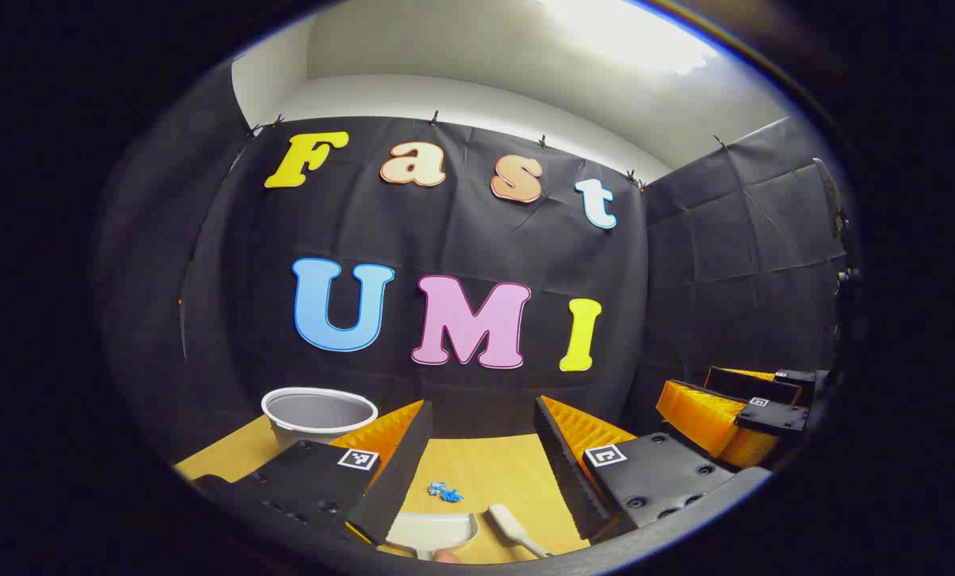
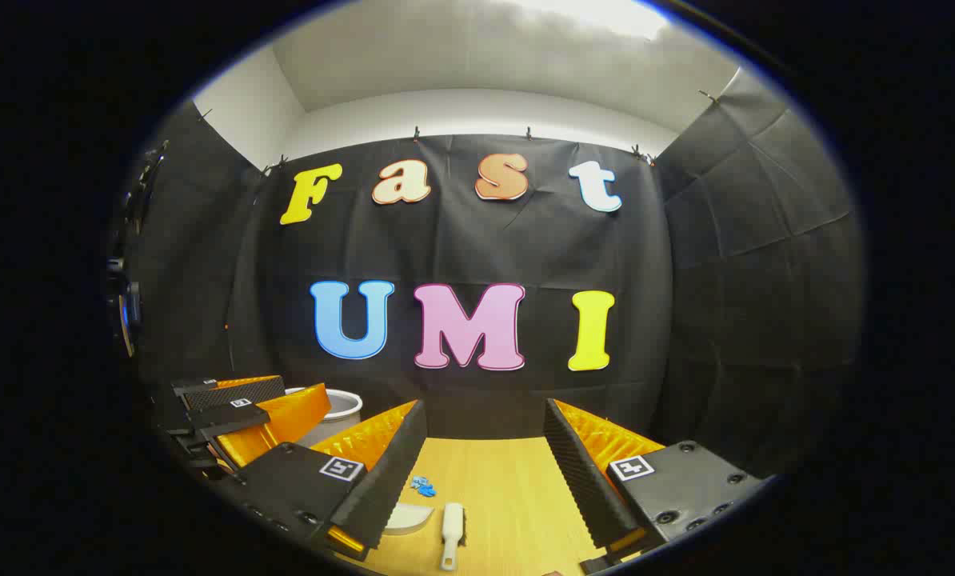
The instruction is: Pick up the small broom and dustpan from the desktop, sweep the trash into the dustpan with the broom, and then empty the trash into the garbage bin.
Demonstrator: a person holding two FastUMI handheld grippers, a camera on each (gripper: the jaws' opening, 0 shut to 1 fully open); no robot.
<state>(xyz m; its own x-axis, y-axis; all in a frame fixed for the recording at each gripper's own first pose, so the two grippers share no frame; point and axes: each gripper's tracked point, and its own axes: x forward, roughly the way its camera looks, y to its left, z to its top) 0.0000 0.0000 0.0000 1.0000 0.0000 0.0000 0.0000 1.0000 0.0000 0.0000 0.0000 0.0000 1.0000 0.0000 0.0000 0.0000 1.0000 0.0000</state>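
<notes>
The dustpan (image 1: 433,531) lies on the wooden desktop (image 1: 493,472) in the left gripper view, broom (image 1: 513,530) just beside it, blue trash (image 1: 445,492) behind, garbage bin (image 1: 317,416) far left; the left gripper (image 1: 481,436) has its 2 fingers apart. In the right gripper view, the right gripper (image 2: 485,448) is also spread above the broom (image 2: 451,528) and dustpan (image 2: 408,518), black cloth wall (image 2: 477,240) behind

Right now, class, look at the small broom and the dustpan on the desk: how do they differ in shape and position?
The broom is narrow and stick-like, with its handle pointing toward the camera; the dustpan is broad, flat and scoop-shaped. In the right gripper view the broom lies in full sight between the fingers, while the dustpan is partly hidden behind a finger. Both are pale, lie on the wooden desk near the blue trash, and are untouched.
</notes>
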